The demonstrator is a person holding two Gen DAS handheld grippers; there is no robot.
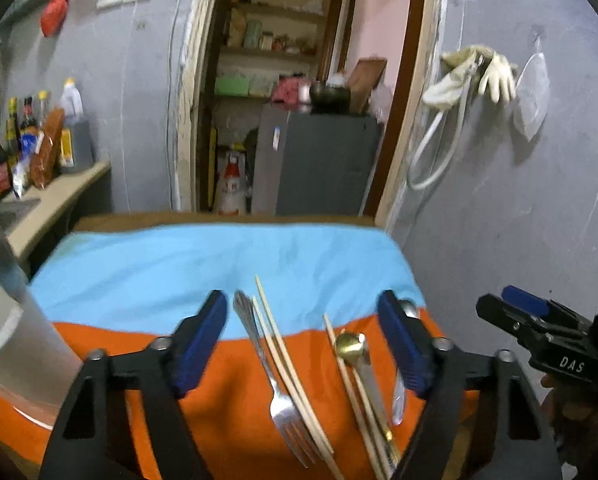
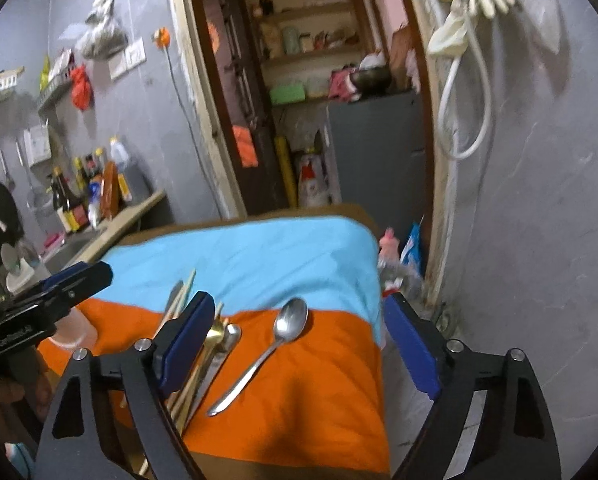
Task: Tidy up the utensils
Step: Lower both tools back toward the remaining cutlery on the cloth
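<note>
A grey-walled kitchen with an open doorway fills the upper frame; below it a desk [image 1: 111, 220] wears a blue-and-orange cloth [image 1: 179, 272]. The left tongs [image 1: 303, 340], low in their view, stand apart with nothing pinched, over a fork [image 1: 277, 388] and chopsticks [image 1: 287, 364]. The right tongs [image 2: 299, 344] also gape, empty, above a steel spoon [image 2: 275, 344] at lower centre; a gold spoon [image 2: 215, 334] lies just to its left.

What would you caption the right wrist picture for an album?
Open right claw poised above a silver spoon on an orange-and-blue cloth.
</note>
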